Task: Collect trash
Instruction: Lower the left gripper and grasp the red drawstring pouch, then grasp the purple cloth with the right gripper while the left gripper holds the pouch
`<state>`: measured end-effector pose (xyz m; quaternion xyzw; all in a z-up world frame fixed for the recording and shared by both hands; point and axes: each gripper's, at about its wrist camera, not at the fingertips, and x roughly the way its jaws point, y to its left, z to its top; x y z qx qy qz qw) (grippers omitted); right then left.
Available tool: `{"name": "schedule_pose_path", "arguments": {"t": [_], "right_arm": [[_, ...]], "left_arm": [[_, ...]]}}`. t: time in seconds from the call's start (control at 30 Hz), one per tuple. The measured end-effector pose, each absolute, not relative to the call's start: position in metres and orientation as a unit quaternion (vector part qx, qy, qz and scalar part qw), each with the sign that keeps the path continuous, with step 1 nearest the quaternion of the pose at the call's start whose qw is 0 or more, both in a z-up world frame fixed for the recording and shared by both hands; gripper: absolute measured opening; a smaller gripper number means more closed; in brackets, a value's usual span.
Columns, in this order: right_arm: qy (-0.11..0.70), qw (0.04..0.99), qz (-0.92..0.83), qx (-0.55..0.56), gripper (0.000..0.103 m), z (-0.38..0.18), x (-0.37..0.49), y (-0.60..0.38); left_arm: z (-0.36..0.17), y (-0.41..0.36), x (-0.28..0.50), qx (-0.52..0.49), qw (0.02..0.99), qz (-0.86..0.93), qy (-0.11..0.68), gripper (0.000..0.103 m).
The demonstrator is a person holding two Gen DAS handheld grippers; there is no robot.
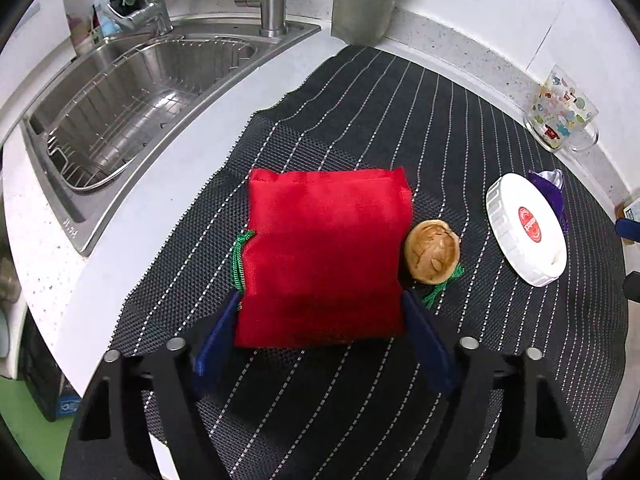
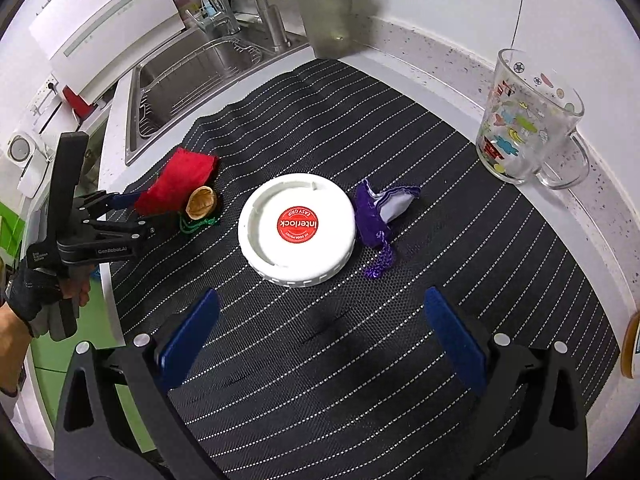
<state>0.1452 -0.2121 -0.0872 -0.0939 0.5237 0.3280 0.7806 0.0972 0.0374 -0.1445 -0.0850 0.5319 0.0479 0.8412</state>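
1. The white lid [image 2: 297, 227] carried a red sticker reading "interlock" and "EASY GRIP"; the left tool's [image 1: 320, 300] body read "GenRobot.AI".
2. A gloved hand [image 2: 38, 292] held the left tool level, its blue fingers clamped on the red pouch [image 1: 326, 256] lying on the striped mat [image 1: 460, 152] over the tabletop, a walnut shell [image 1: 432, 251] touching it.
3. The right tool [image 2: 320, 300] hovered wide open and held nothing, short of the lid and purple pouch [image 2: 374, 216].
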Motion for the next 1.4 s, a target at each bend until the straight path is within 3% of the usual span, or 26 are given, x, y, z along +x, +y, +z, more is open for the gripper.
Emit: {"name": "schedule_pose_path", "arguments": {"t": [0.1, 0.17, 0.27, 0.33, 0.97, 1.17, 1.23, 1.37, 1.4], "right_arm": [[0.523, 0.781, 0.327, -0.094, 0.1, -0.087, 0.146, -0.212], [0.523, 0.781, 0.327, -0.094, 0.1, -0.087, 0.147, -0.212], [0.523, 0.782, 0.326, -0.093, 0.1, -0.087, 0.148, -0.212], [0.522, 0.783, 0.326, -0.093, 0.1, -0.086, 0.148, -0.213], [0.527, 0.79, 0.298, -0.101, 0.099, -0.117, 0.206, -0.214], [0.538, 0.784, 0.297, -0.087, 0.064, -0.134, 0.227, -0.206], [0.54, 0.782, 0.299, -0.085, 0.043, -0.136, 0.228, -0.206], [0.54, 0.778, 0.309, -0.087, 0.029, -0.135, 0.228, -0.205], [0.539, 0.778, 0.312, -0.086, 0.02, -0.133, 0.228, -0.205]], "left_arm": [[-0.141, 0.037, 0.097, -0.085, 0.843, 0.047, 0.529, 0.061], [-0.137, 0.038, 0.096, -0.082, 0.846, 0.048, 0.524, 0.042], [-0.131, 0.039, 0.096, -0.085, 0.849, 0.042, 0.52, 0.022], [-0.127, 0.038, 0.095, -0.087, 0.852, 0.042, 0.514, 0.015], [-0.071, 0.033, 0.082, -0.091, 0.877, 0.049, 0.469, 0.013], [-0.073, 0.034, 0.081, -0.097, 0.875, 0.053, 0.471, 0.012], [-0.074, 0.035, 0.082, -0.101, 0.874, 0.054, 0.472, 0.013], [-0.074, 0.035, 0.082, -0.103, 0.874, 0.054, 0.471, 0.012], [-0.074, 0.035, 0.082, -0.103, 0.875, 0.054, 0.471, 0.012]]}}
